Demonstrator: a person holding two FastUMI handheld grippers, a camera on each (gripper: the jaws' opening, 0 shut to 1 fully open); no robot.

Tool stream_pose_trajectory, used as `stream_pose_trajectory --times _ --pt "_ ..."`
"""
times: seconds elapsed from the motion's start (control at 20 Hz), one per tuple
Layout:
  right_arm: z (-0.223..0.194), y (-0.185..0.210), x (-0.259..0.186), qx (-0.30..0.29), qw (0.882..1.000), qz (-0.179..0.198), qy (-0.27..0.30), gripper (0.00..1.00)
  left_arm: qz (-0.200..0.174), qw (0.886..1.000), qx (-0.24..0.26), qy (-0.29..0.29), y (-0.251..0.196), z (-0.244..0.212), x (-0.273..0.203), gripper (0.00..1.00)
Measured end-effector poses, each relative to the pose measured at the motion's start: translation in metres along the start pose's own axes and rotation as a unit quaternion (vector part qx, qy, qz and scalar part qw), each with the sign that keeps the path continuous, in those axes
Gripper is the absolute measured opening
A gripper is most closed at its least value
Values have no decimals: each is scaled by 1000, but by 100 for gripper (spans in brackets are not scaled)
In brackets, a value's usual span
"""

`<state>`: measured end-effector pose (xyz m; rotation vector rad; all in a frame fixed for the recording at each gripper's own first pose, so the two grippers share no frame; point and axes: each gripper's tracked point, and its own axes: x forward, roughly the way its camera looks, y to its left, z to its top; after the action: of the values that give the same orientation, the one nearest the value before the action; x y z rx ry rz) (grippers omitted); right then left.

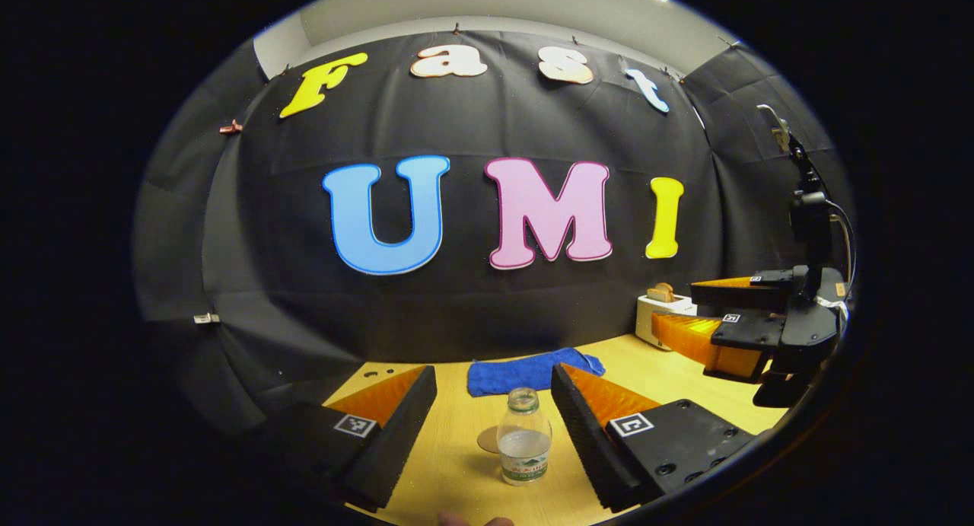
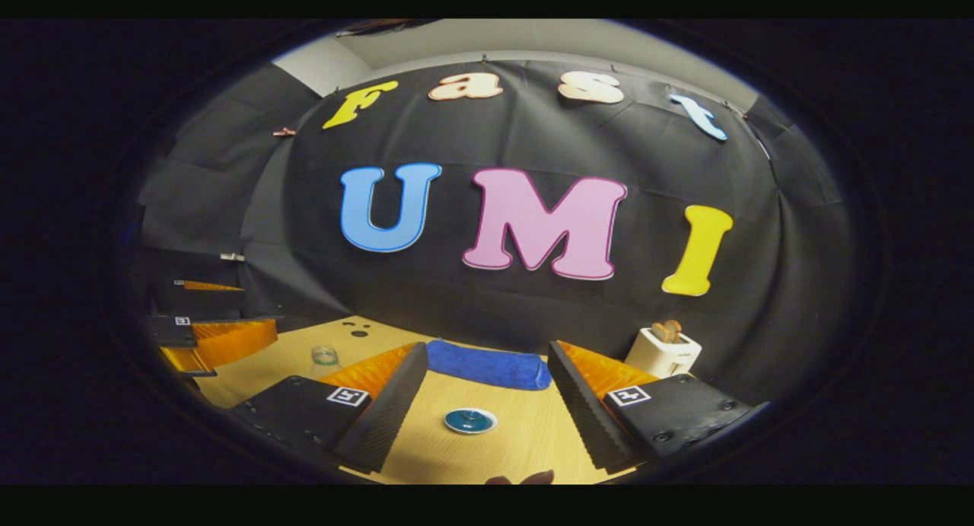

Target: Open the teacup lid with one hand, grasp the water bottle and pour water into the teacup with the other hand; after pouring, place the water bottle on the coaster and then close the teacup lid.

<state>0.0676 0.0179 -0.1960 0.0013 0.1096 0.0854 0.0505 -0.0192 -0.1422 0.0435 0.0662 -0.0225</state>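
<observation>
Clear water bottle (image 1: 524, 437) stands untouched between the wide-apart left claw (image 1: 494, 423); right claw (image 2: 483, 408) likewise apart.

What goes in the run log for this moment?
left gripper: open, water bottle between fingers | right gripper: open, above teacup lid | bottle: upright, uncapped | coaster: bare
</observation>
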Motion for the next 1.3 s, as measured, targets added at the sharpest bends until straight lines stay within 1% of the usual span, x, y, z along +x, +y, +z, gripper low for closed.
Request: stream_pose_trajectory --times 0.15,0.25,0.45,0.5,0.65,0.7,0.75,0.9,0.95,1.0,1.15,1.2,1.25,1.3 --pt "-46 8 19 9 1000 7 15 96 2 1000 -8 6 -4 -34 9 95" --pt "-74 12 32 6 1000 6 25 98 1 1000 -13 14 -6 -57 13 95" --pt "-132 13 58 6 998 11 64 96 3 999 -18 29 -9 -93 17 95" --pt "-143 14 64 13 997 15 71 89 4 999 -17 33 -10 -102 17 95" --pt "-167 12 81 26 995 13 96 84 5 999 -21 40 -10 -110 21 95" --pt "-175 14 86 32 994 16 105 78 5 999 -24 39 -12 -113 22 95" --pt "-184 15 88 40 992 18 116 76 6 999 -25 39 -12 -114 24 95" --pt "-198 16 93 55 989 21 134 54 6 999 -27 39 -15 -119 27 95" --pt "-200 19 94 61 988 24 137 51 5 999 -27 39 -17 -121 28 100" --pt "-200 21 96 66 988 28 138 48 4 999 -27 40 -18 -121 30 95" --pt "-198 22 98 76 986 33 144 47 -2 999 -31 40 -22 -125 31 95" --pt "-201 20 95 83 986 36 142 37 -3 999 -34 42 -23 -126 33 95" --pt "-201 18 95 86 986 36 141 39 -4 998 -36 44 -24 -128 34 95" --pt "-202 17 95 89 985 39 140 29 -4 998 -38 45 -25 -128 36 95"
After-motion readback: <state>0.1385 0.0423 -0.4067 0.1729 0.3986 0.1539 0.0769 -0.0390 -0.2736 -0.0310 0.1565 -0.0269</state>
